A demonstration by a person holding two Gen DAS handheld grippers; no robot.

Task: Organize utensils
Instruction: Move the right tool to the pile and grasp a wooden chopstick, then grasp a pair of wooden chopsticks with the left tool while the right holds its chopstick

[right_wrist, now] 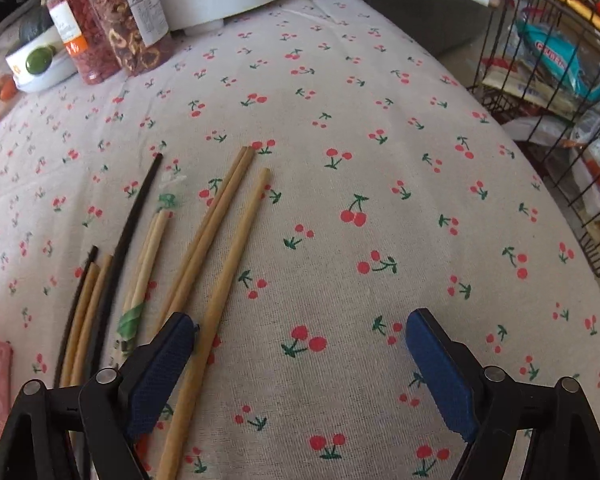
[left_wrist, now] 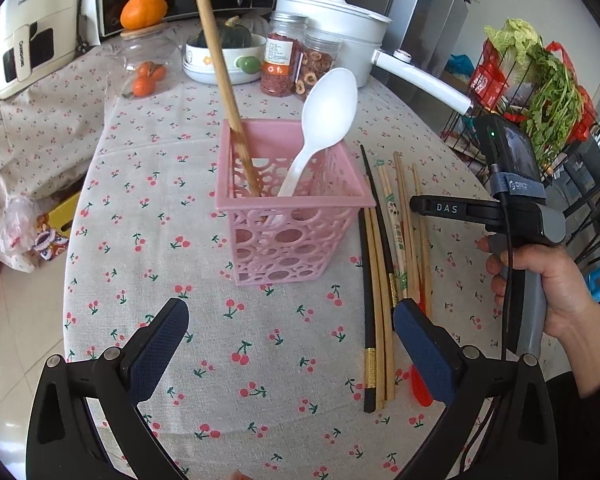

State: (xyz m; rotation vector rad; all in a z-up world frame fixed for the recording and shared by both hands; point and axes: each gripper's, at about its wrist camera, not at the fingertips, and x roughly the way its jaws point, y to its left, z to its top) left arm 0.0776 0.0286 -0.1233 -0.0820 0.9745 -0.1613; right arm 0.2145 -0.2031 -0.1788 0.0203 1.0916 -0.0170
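A pink perforated holder (left_wrist: 290, 220) stands mid-table with a white plastic spoon (left_wrist: 326, 120) and a wooden stick (left_wrist: 220, 76) leaning in it. Several wooden and black chopsticks (left_wrist: 384, 264) lie on the cloth to its right; they also show in the right wrist view (right_wrist: 204, 248). My left gripper (left_wrist: 290, 344) is open and empty, in front of the holder. My right gripper (right_wrist: 300, 356) is open and empty, low over the cloth, its left finger (right_wrist: 168, 364) beside the rightmost wooden chopstick (right_wrist: 224, 292). The right gripper body (left_wrist: 516, 216) shows at the right of the left wrist view.
Two jars of dried food (left_wrist: 296, 64), a white pot (left_wrist: 340, 28), a bowl with a squash (left_wrist: 224, 56) and oranges (left_wrist: 148, 78) stand at the back. A wire rack with greens (left_wrist: 540, 92) stands off the table's right edge (right_wrist: 548, 184).
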